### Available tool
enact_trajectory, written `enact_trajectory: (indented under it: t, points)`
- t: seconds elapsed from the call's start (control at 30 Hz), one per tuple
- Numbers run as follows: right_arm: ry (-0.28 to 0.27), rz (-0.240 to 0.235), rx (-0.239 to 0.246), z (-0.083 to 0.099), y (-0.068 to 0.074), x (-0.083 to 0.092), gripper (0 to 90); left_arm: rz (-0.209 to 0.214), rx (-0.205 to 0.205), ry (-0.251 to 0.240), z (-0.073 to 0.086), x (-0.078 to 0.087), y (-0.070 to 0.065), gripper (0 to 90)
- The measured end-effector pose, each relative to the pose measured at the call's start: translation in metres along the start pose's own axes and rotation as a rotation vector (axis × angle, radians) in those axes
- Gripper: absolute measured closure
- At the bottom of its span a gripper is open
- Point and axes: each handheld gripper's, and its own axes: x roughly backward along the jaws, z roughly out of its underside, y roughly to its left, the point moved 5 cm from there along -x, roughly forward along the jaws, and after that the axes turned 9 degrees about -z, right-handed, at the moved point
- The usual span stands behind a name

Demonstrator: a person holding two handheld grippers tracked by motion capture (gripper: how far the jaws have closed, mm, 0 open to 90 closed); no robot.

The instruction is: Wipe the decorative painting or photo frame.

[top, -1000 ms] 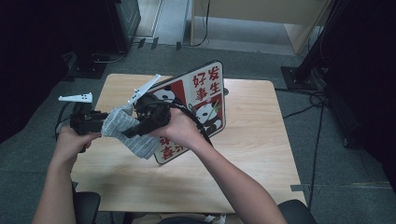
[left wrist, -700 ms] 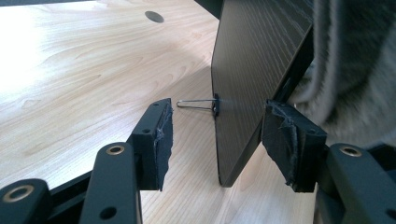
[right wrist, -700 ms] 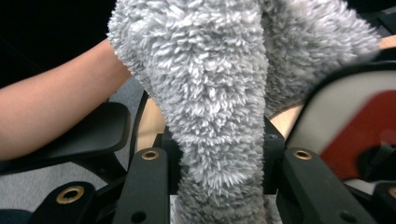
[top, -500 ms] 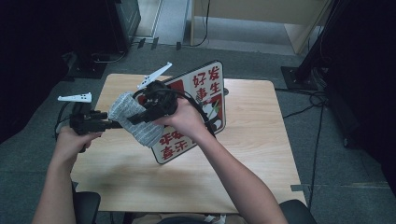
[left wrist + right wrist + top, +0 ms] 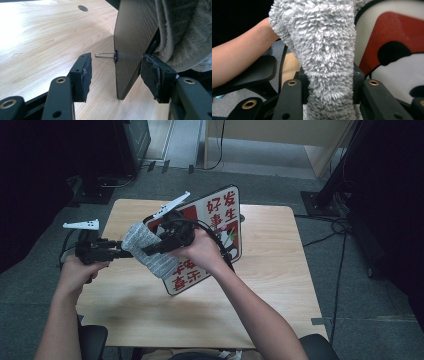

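Grey fluffy cloth point(image 5: 322, 57) fills the gap between the right gripper's point(image 5: 329, 92) jaws, which clamp it at a narrow setting. The pile is long, pale and shaggy, and the fabric rises above the jaws in a thick bundle that widens toward the top. From above, the cloth point(image 5: 150, 251) hangs as a ribbed grey fold just ahead of the right gripper point(image 5: 162, 245), pressed against the face of the sign point(image 5: 220, 227).

The sign is a rounded board with a black rim, white ground, red patches, red characters and black panda shapes. It stands tilted on the table point(image 5: 280, 270), directly behind the cloth and the right hand point(image 5: 200, 251). In the right gripper view, its red and white face point(image 5: 392, 50) lies just right of the jaws.

The left gripper point(image 5: 116, 75) stands wide. The sign's dark lower corner point(image 5: 135, 37) sits between the two pads point(image 5: 85, 72), but neither pad presses on it. A binder clip point(image 5: 110, 55) grips the board's edge between the jaws, its wire handle pointing toward the left pad. Grey cloth point(image 5: 185, 32) hangs above the right pad, on the board's far side. From above, the left gripper point(image 5: 117, 251) sits just left of the cloth, held by the left hand point(image 5: 80, 270).
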Motion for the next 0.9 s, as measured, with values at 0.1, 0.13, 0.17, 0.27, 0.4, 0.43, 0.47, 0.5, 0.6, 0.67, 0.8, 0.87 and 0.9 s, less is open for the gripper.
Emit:
enact_trajectory:
  t: [0.1, 0.13, 0.17, 0.27, 0.4, 0.43, 0.47, 0.5, 0.6, 0.67, 0.8, 0.87, 0.9]
  points:
    - [-0.008, -0.006, -0.008, 0.002, -0.001, 0.0, 65.9, -0.003, -0.007, -0.004, -0.001, 0.001, -0.001, 42.3]
    - [-0.009, -0.005, -0.01, 0.003, -0.001, 0.0, 65.8, -0.005, -0.007, 0.0, -0.001, 0.0, -0.001, 42.2]
    - [-0.008, -0.005, -0.009, 0.003, -0.001, 0.0, 65.8, -0.006, -0.008, 0.002, -0.001, 0.0, -0.001, 42.2]
    - [-0.005, -0.002, -0.011, 0.005, -0.002, 0.0, 65.9, -0.007, -0.005, 0.006, -0.001, -0.001, -0.001, 42.2]
    - [-0.004, 0.0, -0.016, 0.009, -0.004, 0.0, 65.9, -0.007, -0.004, 0.009, -0.001, -0.002, 0.0, 42.2]
    - [-0.001, 0.0, -0.014, 0.01, -0.004, -0.001, 65.9, -0.008, -0.005, 0.011, -0.001, -0.002, 0.0, 42.1]
    - [0.003, -0.001, -0.018, 0.01, -0.004, -0.001, 65.9, -0.007, -0.005, 0.012, -0.001, -0.002, 0.0, 42.1]
    - [0.002, 0.001, -0.016, 0.011, -0.004, -0.002, 65.9, -0.008, -0.005, 0.012, -0.001, -0.003, 0.0, 42.1]
    - [0.007, 0.0, -0.021, 0.014, -0.005, -0.004, 65.9, -0.009, -0.005, 0.014, -0.001, -0.003, 0.0, 42.1]
    - [0.008, -0.003, -0.026, 0.016, -0.006, -0.004, 65.9, -0.013, -0.005, 0.018, -0.001, -0.003, 0.001, 42.0]
    - [0.015, -0.002, -0.033, 0.02, -0.007, -0.006, 65.9, -0.009, -0.002, 0.013, -0.001, -0.003, 0.001, 42.0]
    - [0.016, 0.001, -0.034, 0.022, -0.007, -0.006, 65.9, -0.008, -0.004, 0.014, -0.002, -0.003, 0.001, 42.0]
    - [0.019, 0.001, -0.036, 0.023, -0.007, -0.007, 66.0, -0.008, -0.005, 0.015, -0.002, -0.004, 0.001, 42.0]
